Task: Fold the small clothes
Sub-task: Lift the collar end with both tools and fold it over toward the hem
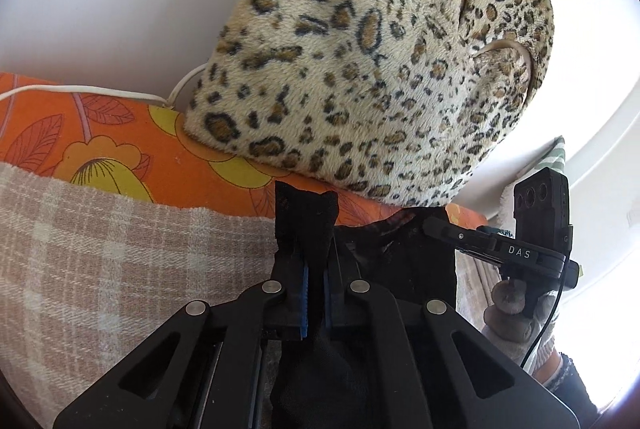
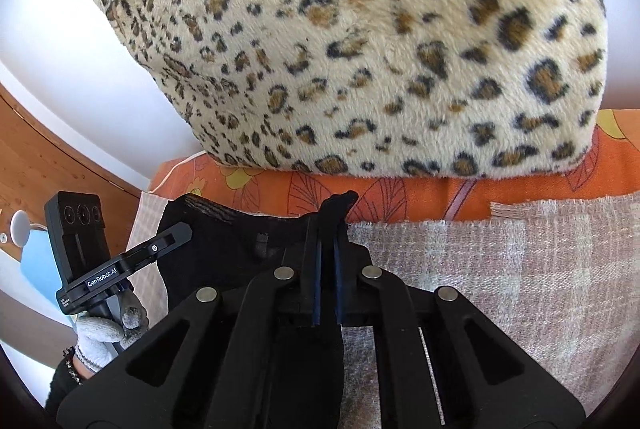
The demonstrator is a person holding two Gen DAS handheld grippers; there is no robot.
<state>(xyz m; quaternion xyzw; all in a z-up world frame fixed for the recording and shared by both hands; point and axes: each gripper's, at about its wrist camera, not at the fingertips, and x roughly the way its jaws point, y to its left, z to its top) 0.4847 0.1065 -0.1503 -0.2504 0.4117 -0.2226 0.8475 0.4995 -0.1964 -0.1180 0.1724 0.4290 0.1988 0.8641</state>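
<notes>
- Pinching a black garment point(image 1: 316, 229), the left gripper point(image 1: 315, 261) has its jaws pressed nearly together, cloth poking out past the tips at 12 o'clock.
- Right gripper point(image 2: 327, 229) likewise clamps the garment's other edge, fingers almost closed.
- The fabric stretches between both tools above a plaid blanket point(image 2: 500, 269), with a leopard-print cushion point(image 2: 360, 49) at 12 o'clock.

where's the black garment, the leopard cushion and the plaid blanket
black garment point(image 2: 224, 249), right wrist view, its stretched middle
leopard cushion point(image 1: 360, 69), left wrist view, its furry front
plaid blanket point(image 2: 500, 269), right wrist view, bare weave
</notes>
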